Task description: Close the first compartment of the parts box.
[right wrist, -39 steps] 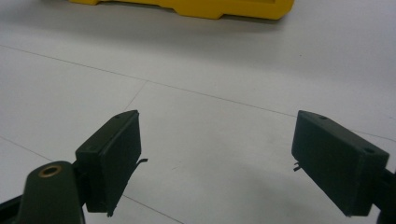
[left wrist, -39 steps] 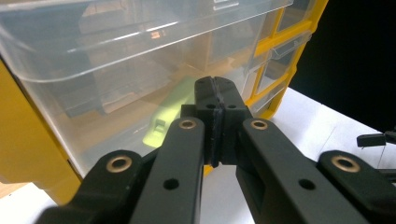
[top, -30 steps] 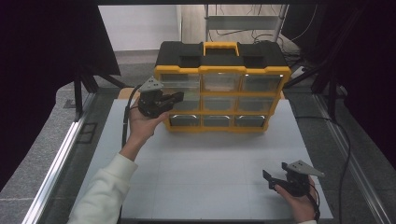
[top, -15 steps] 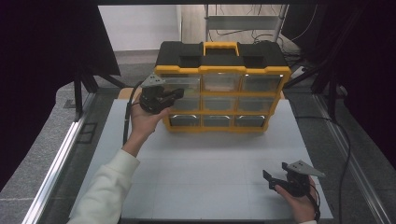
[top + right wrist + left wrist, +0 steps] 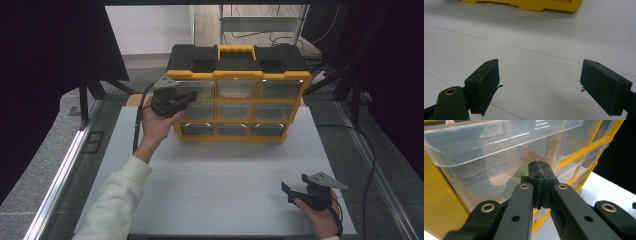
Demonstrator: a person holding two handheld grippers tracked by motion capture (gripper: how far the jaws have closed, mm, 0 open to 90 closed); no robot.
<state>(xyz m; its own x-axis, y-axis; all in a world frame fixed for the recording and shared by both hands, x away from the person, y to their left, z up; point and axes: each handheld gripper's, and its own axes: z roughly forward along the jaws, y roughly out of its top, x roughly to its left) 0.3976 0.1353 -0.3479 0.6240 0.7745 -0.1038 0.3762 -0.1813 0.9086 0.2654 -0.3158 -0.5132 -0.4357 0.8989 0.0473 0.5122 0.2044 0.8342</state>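
Yellow organizer (image 5: 235, 107) with nine clear drawers at the table's (image 5: 220, 185) far side. Left gripper (image 5: 539, 167), jaws pressed together, touches the left-column drawer (image 5: 499, 162); contents indistinct. Right gripper (image 5: 539, 82), jaws spread, rests near the front edge.

worktop (image 5: 225, 190): white, faint panel seams | floor (image 5: 30, 185): grey, speckled | side rail (image 5: 60, 175): pale metal, left | drapes (image 5: 55, 45): black, both sides | far wall (image 5: 150, 22): white | rack (image 5: 260, 22): metal, cables beneath
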